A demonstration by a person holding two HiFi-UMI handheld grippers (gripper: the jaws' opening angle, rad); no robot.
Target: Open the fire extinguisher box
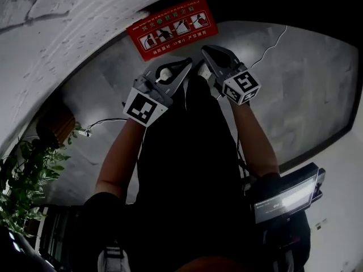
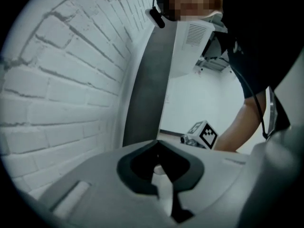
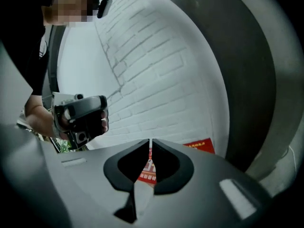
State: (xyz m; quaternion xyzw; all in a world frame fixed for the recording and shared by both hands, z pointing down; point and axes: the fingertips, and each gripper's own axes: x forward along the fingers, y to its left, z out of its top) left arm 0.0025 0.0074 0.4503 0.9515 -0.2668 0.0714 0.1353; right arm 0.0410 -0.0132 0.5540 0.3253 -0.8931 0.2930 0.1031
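A red fire-extinguisher instruction sign [image 1: 173,28] is fixed to the grey surface ahead of both grippers, and its lower part shows past the right jaws as the red sign [image 3: 199,146]. I cannot make out the box itself. My left gripper [image 1: 187,62] and right gripper [image 1: 205,50] are held side by side just below the sign, apart from it. The left gripper [image 2: 157,142] has its jaws together with nothing between them. On the right gripper [image 3: 150,141] only a hairline slit shows between the jaws, and nothing is held.
A white brick wall [image 1: 57,21] runs along the left. A dark vertical strip [image 2: 149,89] stands beside the brick wall. A leafy plant [image 1: 25,177] is at the lower left. A thin cable [image 1: 272,41] hangs on the grey surface at the right.
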